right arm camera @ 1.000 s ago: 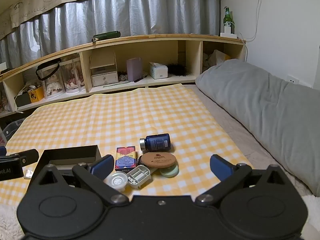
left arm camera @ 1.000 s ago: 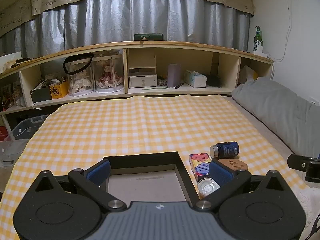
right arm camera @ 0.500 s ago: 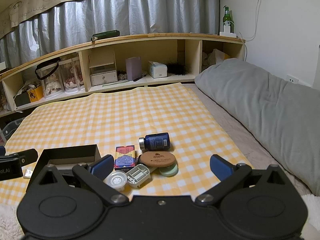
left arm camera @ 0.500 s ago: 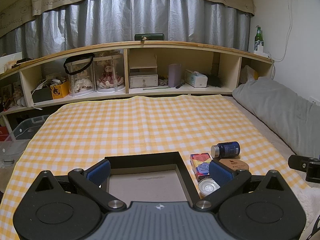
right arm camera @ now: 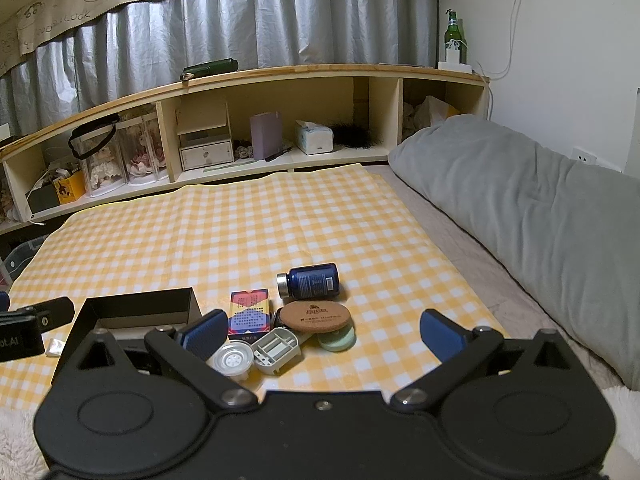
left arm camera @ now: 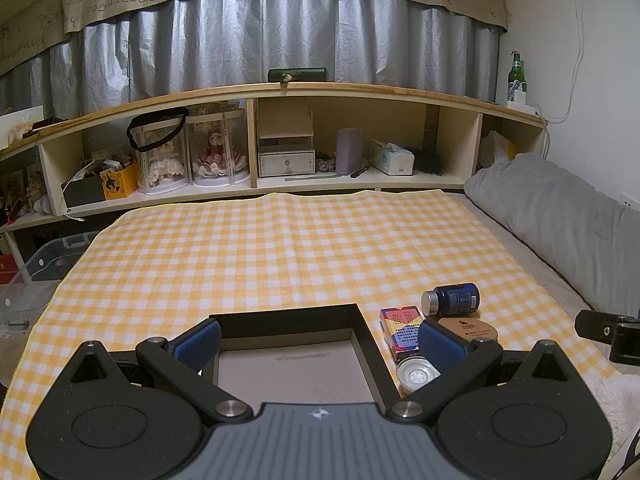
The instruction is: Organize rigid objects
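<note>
An open black box (left arm camera: 288,316) (right arm camera: 140,308) with a grey floor lies on the yellow checked cloth. Right of it sits a cluster: a blue bottle (right arm camera: 312,280) (left arm camera: 452,298) on its side, a colourful card box (right arm camera: 248,312) (left arm camera: 400,330), a round cork coaster (right arm camera: 316,316) (left arm camera: 468,328), a green disc (right arm camera: 338,340), a grey plastic case (right arm camera: 276,350) and a clear round lid (right arm camera: 233,359) (left arm camera: 416,374). My left gripper (left arm camera: 320,344) hovers open over the black box. My right gripper (right arm camera: 320,334) hangs open just before the cluster, holding nothing.
A grey pillow (right arm camera: 540,216) runs along the right side. A wooden shelf (left arm camera: 320,92) with doll cases, a tissue box and a drawer lines the back. A green bottle (right arm camera: 454,36) stands on its right end. White fleece (right arm camera: 16,440) borders the near edge.
Both views have shifted only slightly; the right gripper has drifted a little forward toward the cluster. Nothing was grasped or moved.
</note>
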`<act>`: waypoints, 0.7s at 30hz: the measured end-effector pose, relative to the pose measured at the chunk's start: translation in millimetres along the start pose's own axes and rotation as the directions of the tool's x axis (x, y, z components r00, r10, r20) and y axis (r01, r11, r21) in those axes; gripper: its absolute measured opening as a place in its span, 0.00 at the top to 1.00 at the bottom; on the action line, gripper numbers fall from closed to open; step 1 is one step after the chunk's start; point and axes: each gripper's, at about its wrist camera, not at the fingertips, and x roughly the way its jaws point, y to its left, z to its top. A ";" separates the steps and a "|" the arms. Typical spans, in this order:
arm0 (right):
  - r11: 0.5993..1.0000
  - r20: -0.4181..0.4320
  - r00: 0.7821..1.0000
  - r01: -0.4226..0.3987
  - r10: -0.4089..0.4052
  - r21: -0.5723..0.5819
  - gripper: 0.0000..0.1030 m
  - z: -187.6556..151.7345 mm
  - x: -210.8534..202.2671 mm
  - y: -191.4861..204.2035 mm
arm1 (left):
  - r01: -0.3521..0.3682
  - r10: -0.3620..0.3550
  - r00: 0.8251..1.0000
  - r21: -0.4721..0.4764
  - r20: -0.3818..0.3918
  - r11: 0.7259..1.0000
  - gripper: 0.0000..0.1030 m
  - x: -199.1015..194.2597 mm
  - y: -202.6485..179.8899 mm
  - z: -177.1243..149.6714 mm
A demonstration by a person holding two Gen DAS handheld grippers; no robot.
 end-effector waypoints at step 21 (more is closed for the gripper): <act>1.000 -0.004 1.000 0.001 -0.001 0.001 0.00 -0.8 0.6 -0.6 | 0.000 0.000 1.000 0.001 0.002 1.000 0.00 -1.2 -2.3 3.5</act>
